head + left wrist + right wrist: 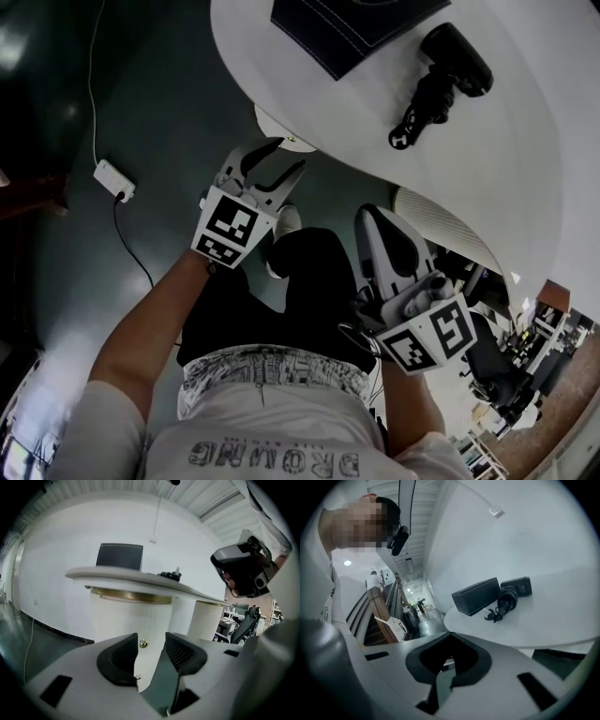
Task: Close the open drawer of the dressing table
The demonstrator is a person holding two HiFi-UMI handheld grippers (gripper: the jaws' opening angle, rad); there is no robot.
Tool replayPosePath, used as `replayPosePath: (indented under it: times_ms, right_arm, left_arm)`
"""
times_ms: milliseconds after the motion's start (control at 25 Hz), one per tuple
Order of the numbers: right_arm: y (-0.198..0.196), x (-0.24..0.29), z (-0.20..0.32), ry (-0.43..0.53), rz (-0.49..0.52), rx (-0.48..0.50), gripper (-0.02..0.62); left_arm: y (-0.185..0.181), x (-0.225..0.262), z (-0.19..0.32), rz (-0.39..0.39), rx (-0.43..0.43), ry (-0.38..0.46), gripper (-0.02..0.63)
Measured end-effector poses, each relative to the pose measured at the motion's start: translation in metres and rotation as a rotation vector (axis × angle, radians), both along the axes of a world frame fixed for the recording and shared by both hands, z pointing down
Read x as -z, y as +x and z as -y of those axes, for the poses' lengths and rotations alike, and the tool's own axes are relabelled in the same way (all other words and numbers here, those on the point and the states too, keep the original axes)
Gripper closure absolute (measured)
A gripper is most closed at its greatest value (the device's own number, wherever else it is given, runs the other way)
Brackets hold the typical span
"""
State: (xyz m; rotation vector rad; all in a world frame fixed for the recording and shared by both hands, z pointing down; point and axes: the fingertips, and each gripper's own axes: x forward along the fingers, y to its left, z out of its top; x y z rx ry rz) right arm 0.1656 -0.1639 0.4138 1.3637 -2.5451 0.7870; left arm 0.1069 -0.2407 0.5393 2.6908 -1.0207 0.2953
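- If the drawer (131, 616) is not pushed fully home, the job is left half done. It sits under the near left edge of the dressing table (525, 169), a ribbed white drum with a brass band at its top. From these views I cannot tell whether its front lies flush or stands slightly proud.
- Should the left gripper (289, 156) press forward off-centre, one jaw could catch the small brass knob (144, 643) and skid across the curved front rather than drive the drawer straight in.
- A hard shove is another risk. It could jolt the tabletop, where a black handheld device (441, 80) and a dark box (356, 23) lie back from the near edge.
- Because the right gripper (373, 217) hangs just below the near edge of the top, beside a second ribbed pedestal (441, 220), an upward move could knock it against that rim.
- A cable and its white adapter (112, 178) lie on the floor to the person's left, well apart from the table, and I judge them little hazard.
- Left gripper: its jaws are spread wide. The knob shows in the gap between them but lies beyond the tips, and the pads touch nothing.
- Right gripper: its jaws are pressed together at the tips, with nothing pinched and nothing touched.
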Motion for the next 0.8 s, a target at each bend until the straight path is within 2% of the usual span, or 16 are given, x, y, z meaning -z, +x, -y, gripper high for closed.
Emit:
replayPosePath:
  times_ms: [320, 800]
  right_arm:
    - [-0.022, 0.067, -0.002, 0.035, 0.021, 0.015, 0.588]
    - [-0.036, 0.17, -0.013, 0.094, 0.028, 0.041, 0.588]
  left_arm:
    - [-0.037, 0.093, -0.03, 0.007, 0.036, 0.035, 0.402]
    - [-0.071, 0.267, -0.056, -0.014, 0.097, 0.183, 0.426]
